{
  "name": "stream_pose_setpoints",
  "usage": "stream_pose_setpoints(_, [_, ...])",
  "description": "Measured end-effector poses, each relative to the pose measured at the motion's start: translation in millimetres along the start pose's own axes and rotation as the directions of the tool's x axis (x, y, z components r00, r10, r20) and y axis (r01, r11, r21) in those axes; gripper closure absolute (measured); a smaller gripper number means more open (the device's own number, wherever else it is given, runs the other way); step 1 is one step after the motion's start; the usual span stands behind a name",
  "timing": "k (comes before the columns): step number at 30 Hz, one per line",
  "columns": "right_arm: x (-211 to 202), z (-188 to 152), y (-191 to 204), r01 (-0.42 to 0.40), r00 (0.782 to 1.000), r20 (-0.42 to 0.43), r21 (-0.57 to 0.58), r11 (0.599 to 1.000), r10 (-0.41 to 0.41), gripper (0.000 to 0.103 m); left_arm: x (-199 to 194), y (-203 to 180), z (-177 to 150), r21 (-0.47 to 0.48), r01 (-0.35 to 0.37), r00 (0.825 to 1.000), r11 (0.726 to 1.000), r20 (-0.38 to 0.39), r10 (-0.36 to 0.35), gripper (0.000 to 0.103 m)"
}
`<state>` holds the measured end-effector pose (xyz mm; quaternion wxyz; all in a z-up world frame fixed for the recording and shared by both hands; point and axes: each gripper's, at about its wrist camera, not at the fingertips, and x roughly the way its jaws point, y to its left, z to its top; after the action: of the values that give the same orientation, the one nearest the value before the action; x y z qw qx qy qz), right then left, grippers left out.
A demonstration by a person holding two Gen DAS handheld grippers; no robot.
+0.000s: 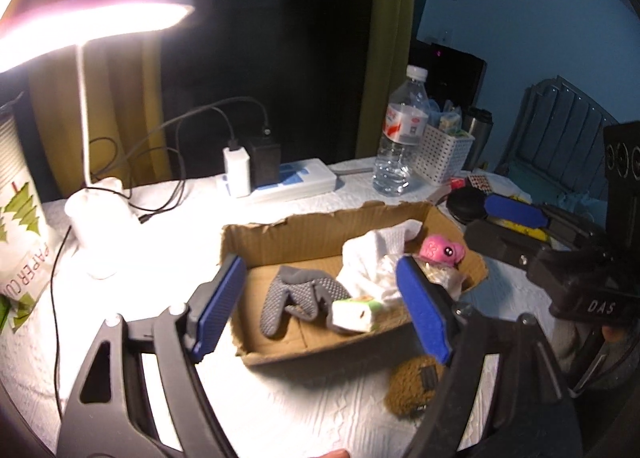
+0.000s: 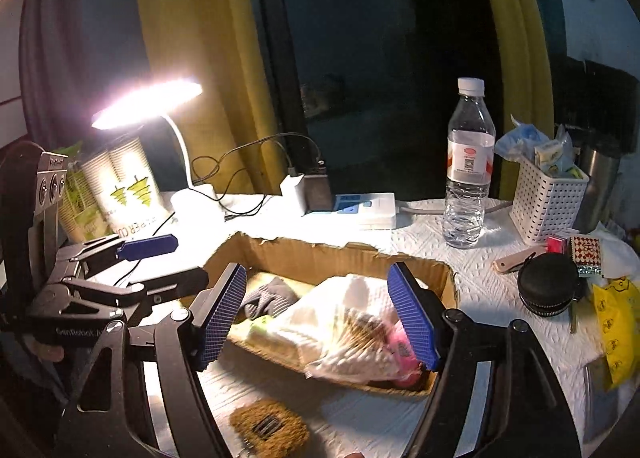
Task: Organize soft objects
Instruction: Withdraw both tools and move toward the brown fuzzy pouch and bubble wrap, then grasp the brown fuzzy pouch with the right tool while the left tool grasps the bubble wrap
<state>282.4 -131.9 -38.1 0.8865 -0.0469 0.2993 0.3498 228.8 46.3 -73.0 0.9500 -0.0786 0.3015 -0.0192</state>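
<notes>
A shallow cardboard box [image 1: 316, 230] [image 2: 320, 254] lies on the white table. In it are a grey glove [image 1: 298, 296] [image 2: 266, 298], a white cloth [image 1: 374, 258] [image 2: 332, 302], a tissue pack [image 1: 354, 314], a pink plush toy [image 1: 442, 250] and a bag of cotton swabs [image 2: 360, 342]. A brown fuzzy pouch [image 1: 414, 386] [image 2: 270, 428] lies on the table in front of the box. My left gripper [image 1: 320, 308] is open and empty above the box's near side. My right gripper [image 2: 320, 318] is open and empty over the box.
A lit desk lamp [image 1: 96, 214] [image 2: 148, 102], a power strip with chargers [image 1: 280, 178] [image 2: 352, 208], a water bottle [image 1: 400, 138] [image 2: 468, 166], a white basket [image 1: 442, 154] [image 2: 548, 202], a paper cup sleeve [image 1: 20, 226], a black round case [image 2: 550, 290] and a yellow bag [image 2: 616, 326] surround the box.
</notes>
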Motion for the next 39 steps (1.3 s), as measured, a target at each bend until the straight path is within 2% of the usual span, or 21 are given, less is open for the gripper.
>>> stream_pose_setpoints(13, [-33.6, -18.9, 33.2, 0.022, 1.0, 0.007, -0.011, 1.0, -0.022, 0.027, -43.4, 2.6, -29.7, -0.007, 0.001, 1.0, 1.0, 0.015, -0.001, 0.024])
stream_pose_setpoints(22, [-47.8, -47.0, 49.0, 0.031, 0.999, -0.018, -0.007, 0.999, -0.031, 0.027, -54.5, -2.6, -63.2, -0.007, 0.007, 1.0, 1.0, -0.021, -0.007, 0.024])
stream_pose_setpoints(33, [-41.5, -91.6, 49.2, 0.041, 0.996, -0.087, 0.038, 0.998, -0.037, 0.027, -45.8, 1.2, -109.6, -0.011, -0.006, 0.994, 1.0, -0.105, 0.005, 0.024])
stream_pose_setpoints(39, [-23.8, -115.2, 47.7, 0.045, 0.987, -0.156, 0.068, 0.997, -0.034, 0.027, -31.0, 2.9, -138.1, 0.014, -0.037, 0.979, 0.999, -0.198, 0.039, 0.024])
